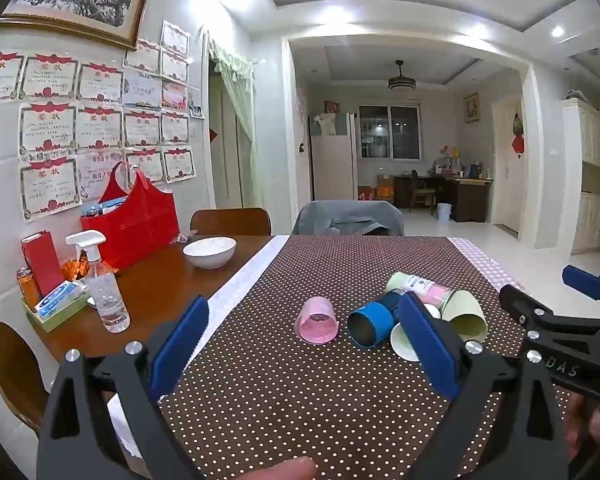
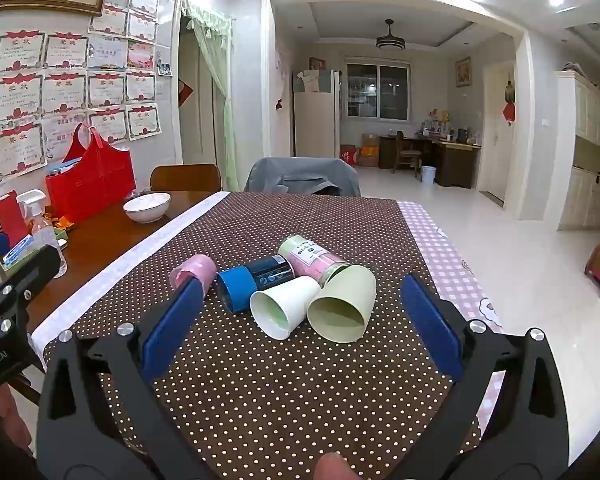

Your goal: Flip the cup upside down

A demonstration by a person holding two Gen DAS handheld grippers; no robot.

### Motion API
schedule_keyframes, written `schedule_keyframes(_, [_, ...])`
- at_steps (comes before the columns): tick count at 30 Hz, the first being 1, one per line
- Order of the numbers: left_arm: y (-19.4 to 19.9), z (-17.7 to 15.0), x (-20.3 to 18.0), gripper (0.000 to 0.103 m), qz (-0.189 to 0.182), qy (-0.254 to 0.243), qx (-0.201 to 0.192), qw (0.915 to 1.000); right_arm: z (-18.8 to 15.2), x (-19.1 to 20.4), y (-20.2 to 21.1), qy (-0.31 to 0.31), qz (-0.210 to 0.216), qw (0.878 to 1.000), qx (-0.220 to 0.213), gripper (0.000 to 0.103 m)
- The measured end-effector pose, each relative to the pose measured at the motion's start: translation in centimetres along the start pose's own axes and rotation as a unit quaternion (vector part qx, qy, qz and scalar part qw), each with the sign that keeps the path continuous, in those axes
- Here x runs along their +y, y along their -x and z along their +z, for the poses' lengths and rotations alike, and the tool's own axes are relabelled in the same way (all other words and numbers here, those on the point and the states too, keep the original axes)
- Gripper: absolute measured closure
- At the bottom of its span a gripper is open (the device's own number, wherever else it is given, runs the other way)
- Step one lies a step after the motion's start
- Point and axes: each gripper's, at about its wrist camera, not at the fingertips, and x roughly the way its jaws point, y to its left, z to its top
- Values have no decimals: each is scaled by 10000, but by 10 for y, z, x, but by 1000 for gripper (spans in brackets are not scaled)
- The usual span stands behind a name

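Note:
Several cups lie on their sides on the dotted brown tablecloth [image 1: 284, 400]: a pink cup [image 1: 317, 320] [image 2: 194, 270], a blue cup [image 1: 370, 325] [image 2: 240, 286], a white cup [image 2: 284, 306] [image 1: 404, 342] and a pale green cup [image 2: 344, 306] [image 1: 466, 318]. A pink-and-green labelled tumbler [image 2: 312, 256] [image 1: 420, 286] lies behind them. My left gripper [image 1: 304, 352] is open and empty, short of the pink and blue cups. My right gripper [image 2: 300, 330] is open and empty, short of the white and green cups; it also shows at the right in the left wrist view [image 1: 572, 304].
A white bowl [image 1: 209, 252], a spray bottle [image 1: 102, 284], a red bag [image 1: 134, 220] and a small tray of items [image 1: 56, 308] stand on the bare wood at the left. Chairs [image 1: 350, 218] stand at the table's far end. The table's right edge drops to the floor.

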Motion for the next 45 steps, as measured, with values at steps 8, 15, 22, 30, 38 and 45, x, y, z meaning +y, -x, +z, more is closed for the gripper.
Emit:
schedule_keyframes(8, [-2, 1, -1, 9, 27, -6, 52, 10000, 3, 0, 0, -24, -17, 10000, 3, 6])
schedule_keyframes(15, [-5, 0, 4, 9, 87, 29, 28, 10000, 7, -2, 3, -68, -20, 10000, -46, 6])
schedule_keyframes(22, [-4, -1, 1, 9, 117, 7, -16, 9999, 4, -5, 1, -117, -32, 9999, -24, 6])
schedule_keyframes(30, [-1, -3, -3, 9, 46, -9, -107, 9999, 0, -10, -1, -144, -50, 9999, -16, 6])
schedule_keyframes(38, [5, -2, -4, 9, 5, -6, -238, 9997, -2, -8, 0, -125, -34, 9999, -35, 6])
schedule_keyframes(45, [2, -2, -2, 9, -42, 26, -148, 9999, -1, -8, 0, -115, -47, 9999, -42, 6])
